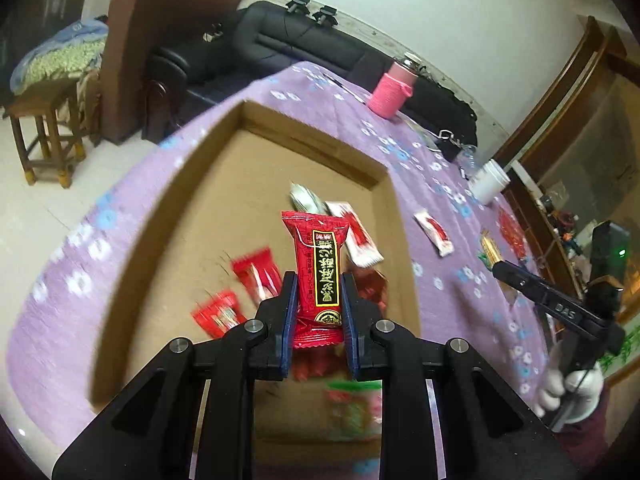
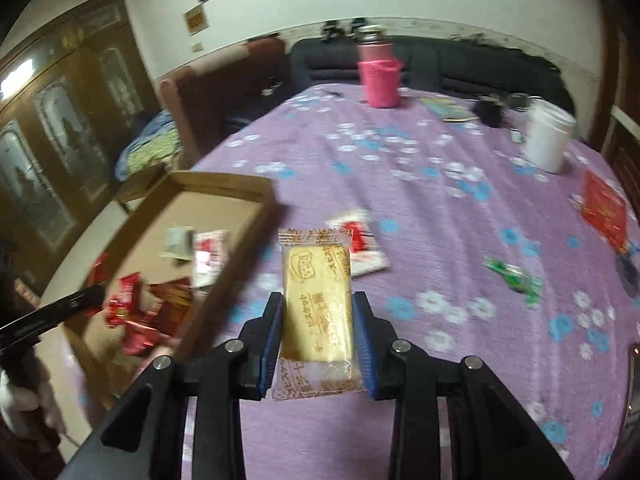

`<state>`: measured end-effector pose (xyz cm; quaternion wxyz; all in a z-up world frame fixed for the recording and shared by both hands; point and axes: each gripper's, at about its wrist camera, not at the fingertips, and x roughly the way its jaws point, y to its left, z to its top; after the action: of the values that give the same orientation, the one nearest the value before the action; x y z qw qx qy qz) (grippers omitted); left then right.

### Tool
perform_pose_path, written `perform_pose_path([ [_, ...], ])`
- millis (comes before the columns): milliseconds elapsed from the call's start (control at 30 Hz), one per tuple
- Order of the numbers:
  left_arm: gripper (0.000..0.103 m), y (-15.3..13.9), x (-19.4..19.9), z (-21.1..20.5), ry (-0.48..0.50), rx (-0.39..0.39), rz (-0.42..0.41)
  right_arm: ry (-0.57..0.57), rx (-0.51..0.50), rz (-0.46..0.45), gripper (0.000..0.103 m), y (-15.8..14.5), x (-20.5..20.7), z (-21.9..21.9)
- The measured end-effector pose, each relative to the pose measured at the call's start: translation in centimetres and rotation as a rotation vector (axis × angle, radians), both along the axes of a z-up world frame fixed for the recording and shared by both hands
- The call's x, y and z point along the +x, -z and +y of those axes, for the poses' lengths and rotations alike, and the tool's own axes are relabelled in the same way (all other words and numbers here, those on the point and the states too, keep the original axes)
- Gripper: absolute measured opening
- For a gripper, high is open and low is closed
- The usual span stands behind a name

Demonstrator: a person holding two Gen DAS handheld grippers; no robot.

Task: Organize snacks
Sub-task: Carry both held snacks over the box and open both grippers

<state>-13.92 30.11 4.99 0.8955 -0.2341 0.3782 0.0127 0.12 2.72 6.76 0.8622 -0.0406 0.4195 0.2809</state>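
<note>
Two snacks are in hand at once. The left gripper [image 1: 318, 300] is clamped on a red packet [image 1: 319, 276], held upright by its lower half so most of the wrapper stands clear above the pads, and it hangs over the cardboard box [image 1: 168, 216], which I take to be the collecting place, since several red packets [image 1: 256, 274] and a white sachet [image 1: 358, 240] already lie on its floor. The right gripper [image 2: 318, 332] grips a yellow biscuit pack [image 2: 316, 304] across its narrow width, long side pointing away, above the purple tablecloth [image 2: 420, 200] just to the right of the box's near corner. Holding both by the sides probably keeps the wrappers from folding and lets them drop flat. More snacks wait on the cloth: a white-and-red sachet [image 2: 360, 244] just beyond the biscuit, a green wrapper [image 2: 514, 276] farther right, and a red pack [image 2: 602, 208] near the table's right edge. The box walls are low, so the biscuit likely needs only a small lift over the right rim. Open floor remains at the far end of the box, and the pink bottle [image 2: 378, 76] and white jar [image 2: 546, 140] stand well apart at the far side.
</note>
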Motion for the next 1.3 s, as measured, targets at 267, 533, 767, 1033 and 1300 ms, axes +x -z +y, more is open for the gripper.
perform_pose_path([
  [267,0.020,0.4,3.6,2.7,0.008,0.071,0.045,-0.117,0.030,0.089,0.036,0.7,0.7,8.2],
  [533,0.020,1.7,5.5,4.0,0.013,0.051,0.081,-0.180,-0.013,0.150,0.036,3.0,1.5,15.1],
  [767,0.020,1.8,5.5,4.8,0.006,0.022,0.070,-0.186,-0.030,0.165,0.037,4.4,1.9,17.5],
  [1033,0.031,0.5,3.6,4.6,-0.024,0.029,0.040,-0.214,-0.017,0.183,0.041,4.6,1.0,18.3],
  [1300,0.031,-1.5,1.0,2.4,-0.094,0.143,0.021,-0.203,-0.008,0.090,0.042,2.9,-1.8,16.1],
])
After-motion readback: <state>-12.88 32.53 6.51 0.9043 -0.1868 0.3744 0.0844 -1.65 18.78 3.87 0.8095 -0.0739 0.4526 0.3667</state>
